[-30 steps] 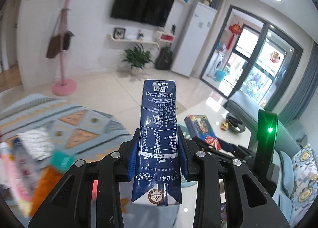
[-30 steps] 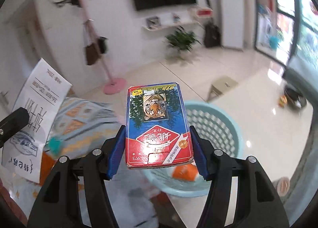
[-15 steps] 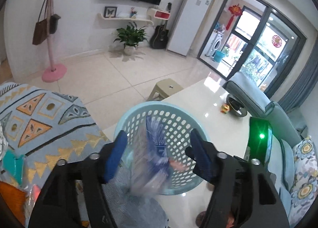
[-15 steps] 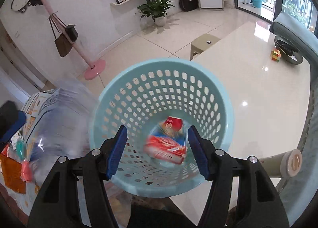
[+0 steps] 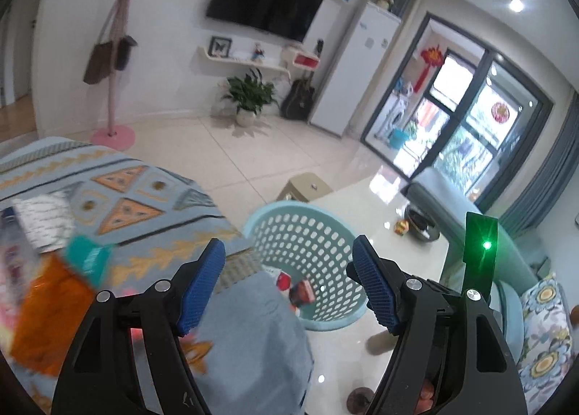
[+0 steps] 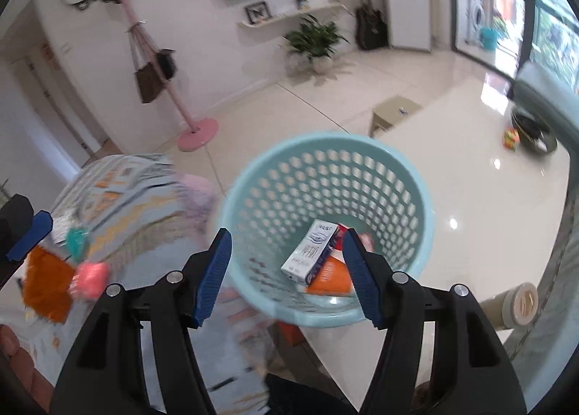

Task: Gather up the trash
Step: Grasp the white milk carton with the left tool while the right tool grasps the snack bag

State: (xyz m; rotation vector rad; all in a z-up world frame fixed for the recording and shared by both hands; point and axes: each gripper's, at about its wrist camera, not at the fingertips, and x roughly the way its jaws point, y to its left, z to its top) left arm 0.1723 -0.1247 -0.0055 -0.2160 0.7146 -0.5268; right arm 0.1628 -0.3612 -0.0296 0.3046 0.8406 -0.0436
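"Where was the trash?"

"A milk carton (image 6: 312, 254) lay inside the blue basket (image 6: 419, 245), low in the middle of the right view. More trash (image 5: 47, 292) waited on the patterned cloth (image 5: 152, 255), at the lower left."

"And the grippers?"

"The left gripper (image 5: 287, 286) and right gripper (image 6: 286, 272) were both wide apart, holding nothing. The drop looked done. Next, one probably needed to reach left for another piece."
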